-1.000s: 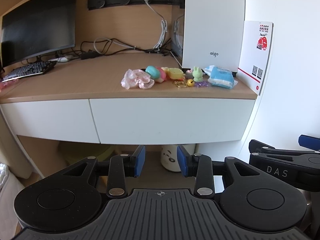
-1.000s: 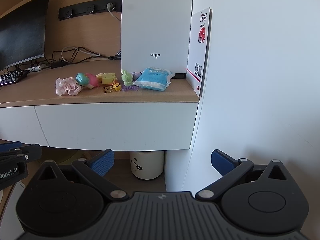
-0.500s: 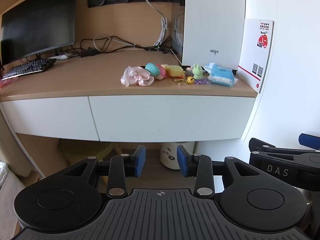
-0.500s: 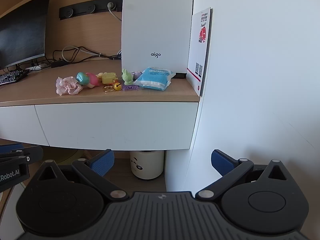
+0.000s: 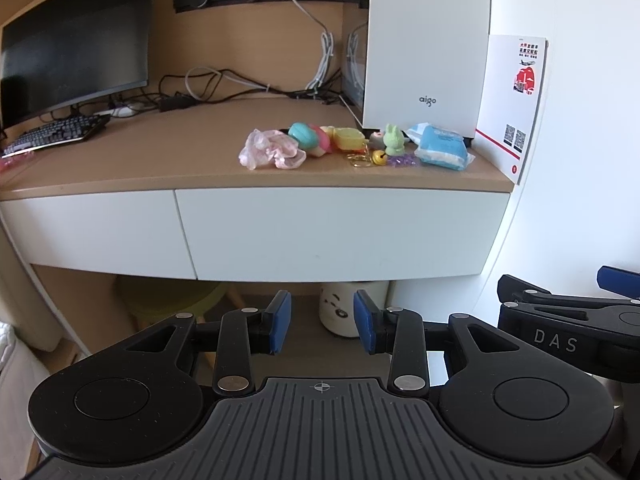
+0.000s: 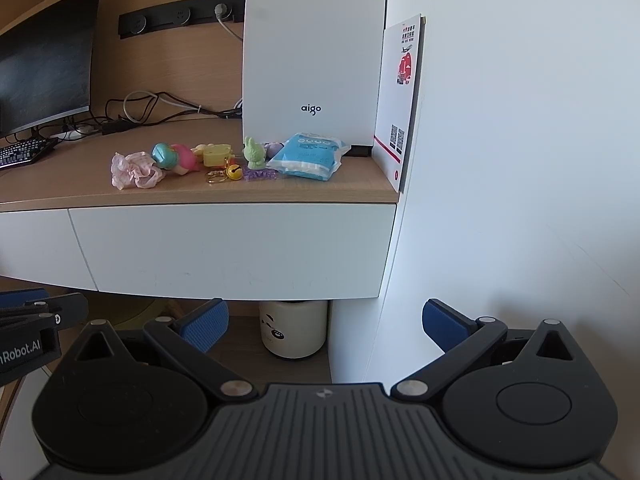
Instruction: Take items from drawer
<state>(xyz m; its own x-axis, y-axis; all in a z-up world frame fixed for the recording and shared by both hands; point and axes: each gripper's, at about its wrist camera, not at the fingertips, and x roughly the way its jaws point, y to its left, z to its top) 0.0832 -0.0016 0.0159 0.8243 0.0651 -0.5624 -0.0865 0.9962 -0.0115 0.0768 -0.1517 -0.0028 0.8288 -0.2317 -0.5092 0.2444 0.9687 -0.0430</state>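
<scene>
The white drawer (image 5: 340, 232) under the desktop (image 5: 160, 160) is closed, its contents hidden. Above it on the desktop lie small toys (image 5: 320, 142) and a blue packet (image 5: 440, 150). Below it, the left gripper (image 5: 322, 322) and the right gripper (image 6: 326, 326) hang released, grasping nothing.

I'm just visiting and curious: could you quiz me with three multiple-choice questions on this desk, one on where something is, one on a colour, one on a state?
1. Where is the blue pack?
A. on the desk, by the white tower
B. in the drawer
C. on the floor

2. What colour is the bunny?
A. red
B. green
C. black

3. How is the drawer?
A. pulled out
B. removed
C. shut

Answers: 1 A, it lies at the tower's foot; 2 B, pale green body; 3 C, its front sits flush under the desktop.
</scene>
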